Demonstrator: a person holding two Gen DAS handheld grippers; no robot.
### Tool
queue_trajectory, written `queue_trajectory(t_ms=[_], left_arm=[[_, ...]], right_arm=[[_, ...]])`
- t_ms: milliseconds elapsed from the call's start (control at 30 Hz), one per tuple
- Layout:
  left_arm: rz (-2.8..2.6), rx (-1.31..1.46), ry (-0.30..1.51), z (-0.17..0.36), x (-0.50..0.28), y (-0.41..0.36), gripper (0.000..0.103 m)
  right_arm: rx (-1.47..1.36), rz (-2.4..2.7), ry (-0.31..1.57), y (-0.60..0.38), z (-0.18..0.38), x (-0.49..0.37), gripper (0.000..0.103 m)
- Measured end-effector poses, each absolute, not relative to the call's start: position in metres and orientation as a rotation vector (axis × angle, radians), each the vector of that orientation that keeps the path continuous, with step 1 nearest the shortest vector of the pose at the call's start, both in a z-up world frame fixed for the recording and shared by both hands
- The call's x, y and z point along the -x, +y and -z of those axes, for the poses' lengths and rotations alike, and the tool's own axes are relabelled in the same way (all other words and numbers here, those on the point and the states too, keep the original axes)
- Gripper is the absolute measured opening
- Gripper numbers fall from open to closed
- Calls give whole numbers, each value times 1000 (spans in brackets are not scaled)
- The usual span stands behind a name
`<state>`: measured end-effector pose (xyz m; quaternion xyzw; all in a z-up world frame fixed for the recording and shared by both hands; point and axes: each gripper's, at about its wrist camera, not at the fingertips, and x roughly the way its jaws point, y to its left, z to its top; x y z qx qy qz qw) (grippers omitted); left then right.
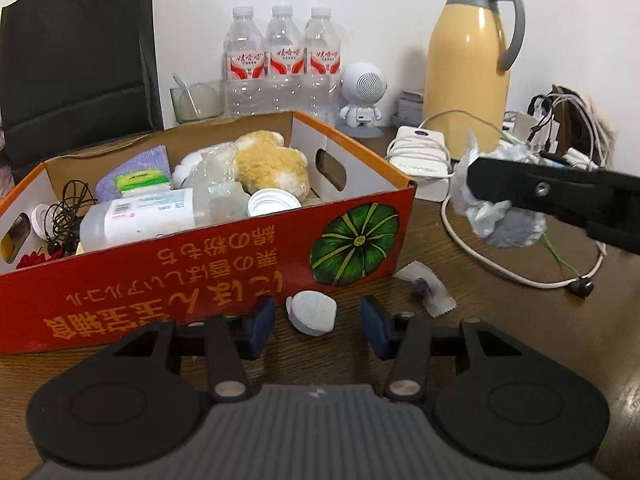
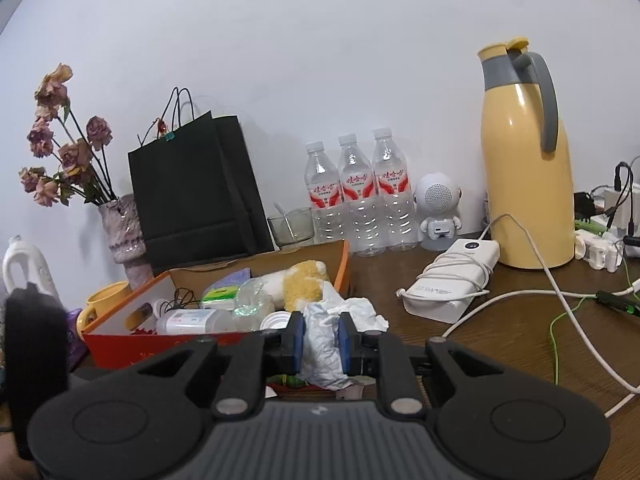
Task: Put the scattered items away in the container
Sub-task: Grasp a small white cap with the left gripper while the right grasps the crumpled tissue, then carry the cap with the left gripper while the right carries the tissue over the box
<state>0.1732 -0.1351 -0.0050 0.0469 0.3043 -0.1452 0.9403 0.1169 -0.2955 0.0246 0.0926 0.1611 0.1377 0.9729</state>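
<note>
**A:** Between the right gripper's [image 2: 321, 340] blue pads sits a crumpled white tissue [image 2: 328, 332], pinched and lifted off the table. I'd judge it nearly weightless and soft, so it squashes rather than slips; a hold across the thick middle of the wad looks right.

**B:** And the left gripper [image 1: 318, 326]?

**A:** Half open, holding nothing. A small grey-white lump [image 1: 312, 312], maybe a wrapped tablet or stone, lies on the wooden table [image 1: 500, 320] between its pads but apart from them. It looks hard and rounded, so it may skid; I'd take it across its widest part. At two o'clock from it lies a small clear packet [image 1: 424, 288], thin and probably crinkly.

**B:** Where's the container?

**A:** The red cardboard box [image 1: 224, 276], at ten o'clock from the lump, just beside it. Inside: a yellow plush toy [image 1: 272, 164], a clear bottle on its side [image 1: 136, 216], a white cap [image 1: 272, 202], crumpled clear plastic [image 1: 216, 184], a green-and-white pack [image 1: 140, 182], a dark coiled cord [image 1: 72, 204].

**B:** Room left?

**A:** Fairly full, but light scraps should rest on top.
</note>
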Motion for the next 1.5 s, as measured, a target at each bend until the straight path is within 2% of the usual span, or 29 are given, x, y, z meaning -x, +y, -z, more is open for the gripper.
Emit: queue_trajectory(t_ms=[33,200,467,933,1500], left_arm=[[297,-98,626,6,-175,-136,48],[293,-93,651,8,-182,-139,29],[284,-69,672,1,-171,-131,27],[-32,-1,476,-63,-86,-23,27],[-121,35,414,-86,-36,33,27]], right_arm=[[-182,-280,323,-294,-25,-116,17],[-185,-286,318,-293,-25,-113,17],[-199,-290,328,-294,-20,-114,17],[-73,-475,352,-248,-23,-93,17],[37,-560,294,-202,-48,-42,17]])
